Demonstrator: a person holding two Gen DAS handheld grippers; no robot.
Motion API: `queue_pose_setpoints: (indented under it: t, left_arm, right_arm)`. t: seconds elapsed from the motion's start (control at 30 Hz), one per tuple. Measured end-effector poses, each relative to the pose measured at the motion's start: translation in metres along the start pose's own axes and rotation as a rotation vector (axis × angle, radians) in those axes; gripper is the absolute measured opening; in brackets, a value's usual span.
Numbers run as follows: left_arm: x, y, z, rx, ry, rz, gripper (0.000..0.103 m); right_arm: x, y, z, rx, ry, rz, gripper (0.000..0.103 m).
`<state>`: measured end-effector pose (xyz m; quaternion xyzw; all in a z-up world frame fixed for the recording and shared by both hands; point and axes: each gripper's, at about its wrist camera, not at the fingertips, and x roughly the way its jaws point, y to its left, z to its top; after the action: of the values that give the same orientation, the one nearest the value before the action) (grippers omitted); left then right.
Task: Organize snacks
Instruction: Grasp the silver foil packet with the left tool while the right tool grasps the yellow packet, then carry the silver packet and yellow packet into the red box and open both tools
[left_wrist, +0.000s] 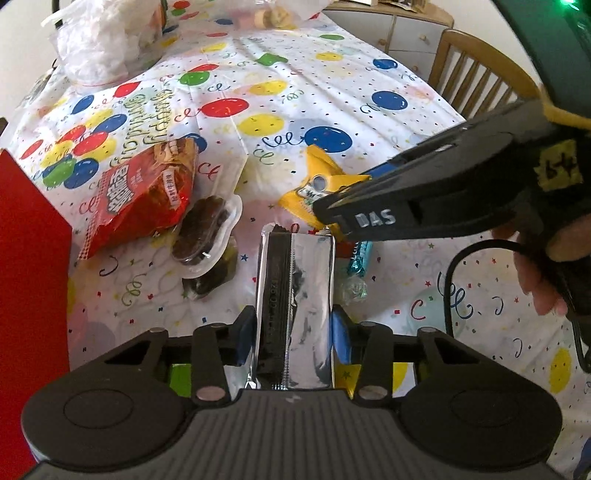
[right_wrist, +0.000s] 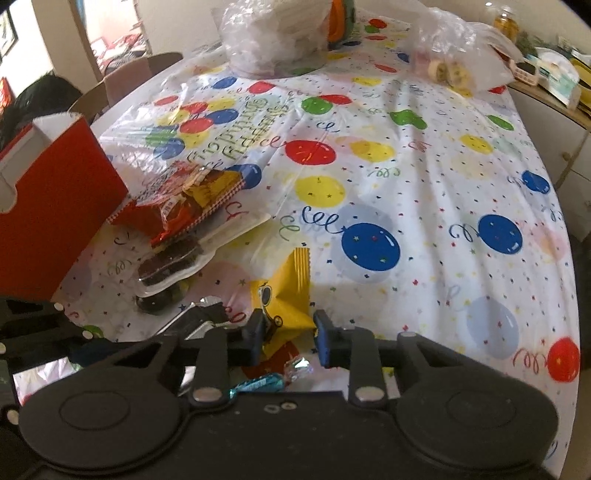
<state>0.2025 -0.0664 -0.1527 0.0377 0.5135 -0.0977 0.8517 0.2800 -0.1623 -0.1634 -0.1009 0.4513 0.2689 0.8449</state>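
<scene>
1. Left gripper (left_wrist: 293, 332) is clamped on a silver foil packet (left_wrist: 295, 295), which stands upright between its blue-padded fingers, lifted above the balloon-print tablecloth (left_wrist: 332, 92).
2. Right gripper (right_wrist: 288, 338) has its jaws apart, straddling the lower edge of a yellow snack packet (right_wrist: 286, 295) that lies crumpled on the cloth; whether the pads touch it cannot be told.
3. A red box (right_wrist: 62, 192) with an open top stands at the left and looks like the place the snacks should go, though that is only a judgement.
4. Risk: the foil is smooth and is held low on its length, so it could tilt or slide out if swung quickly toward the box.
5. Risk: the yellow packet is thin and puckered, so closing on only a corner may let it slip free or drag across the cloth.
6. Risk: the two tools are close together, and the right one's cable (left_wrist: 454, 280) hangs near the foil packet; a crossing move could bump or snag.
7. Between the grippers and the box lie a red snack bag (left_wrist: 140, 195) and a clear tray of dark biscuits (left_wrist: 203, 230), partly overlapping, so a low path to the box would hit them.
8. A teal-wrapped candy (right_wrist: 258, 384) lies just beneath the right gripper. Clear plastic bags (right_wrist: 273, 33) stand at the far end of the table, well apart.
</scene>
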Motion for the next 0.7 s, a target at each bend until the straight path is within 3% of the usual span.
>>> queue_pose_setpoints:
  t: [0.2,0.7]
  left_arm:
    - [-0.011,0.006,-0.007,-0.036,-0.013,-0.005,0.042]
    - [-0.076,0.023,-0.022,-0.083,-0.100,-0.029,0.042]
  right_arm:
    - [-0.019,0.002,-0.006,0.025,-0.026,0.002,0.016]
    - [-0.093,0.026,-0.021,0.040,-0.113,0.007,0.016]
